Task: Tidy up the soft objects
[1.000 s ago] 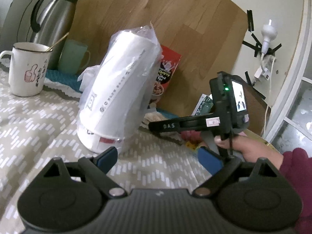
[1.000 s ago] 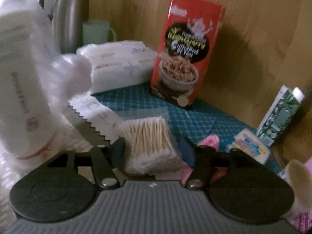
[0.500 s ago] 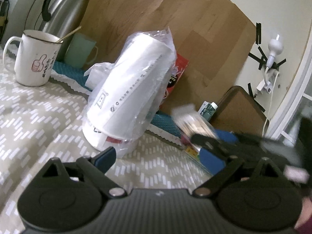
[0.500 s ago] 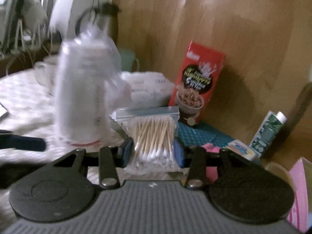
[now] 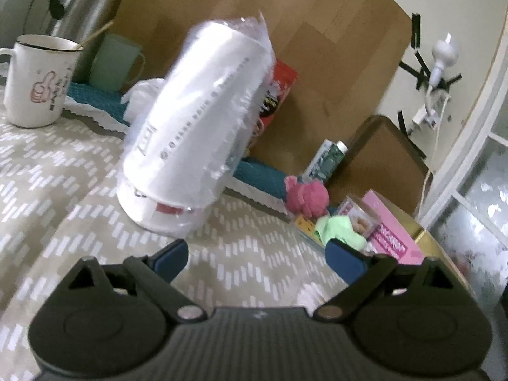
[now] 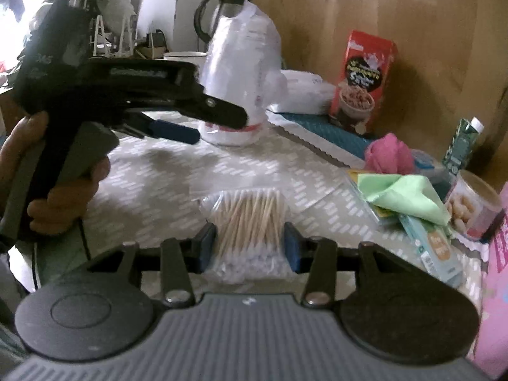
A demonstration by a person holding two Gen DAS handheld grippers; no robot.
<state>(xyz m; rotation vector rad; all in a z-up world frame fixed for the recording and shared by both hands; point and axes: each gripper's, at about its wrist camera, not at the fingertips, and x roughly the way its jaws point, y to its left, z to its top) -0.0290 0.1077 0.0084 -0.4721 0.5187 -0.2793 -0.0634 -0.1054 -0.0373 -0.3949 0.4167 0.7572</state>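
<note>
R gripper [image 6: 249,246] clamps swab bag [image 6: 246,222], jaws just eased; L gripper [image 5: 257,255] wide, empty; cup stack [image 5: 197,123] ahead.

We have two cameras, one riding low on each gripper, looking forward and a bit down across the table [image 5: 79,171]. Both see the tall white wrapped roll [image 5: 197,127] [image 6: 241,73] and the pink cloth [image 5: 306,195] [image 6: 389,154].

The wrapped roll of white cups [image 5: 197,127] is smeared by blur and hides most of the red cereal box [image 5: 282,85] behind it, the steel flask [image 5: 82,3] is cut off at eleven o'clock, and the pink box [image 6: 497,273] runs off at three o'clock.
</note>
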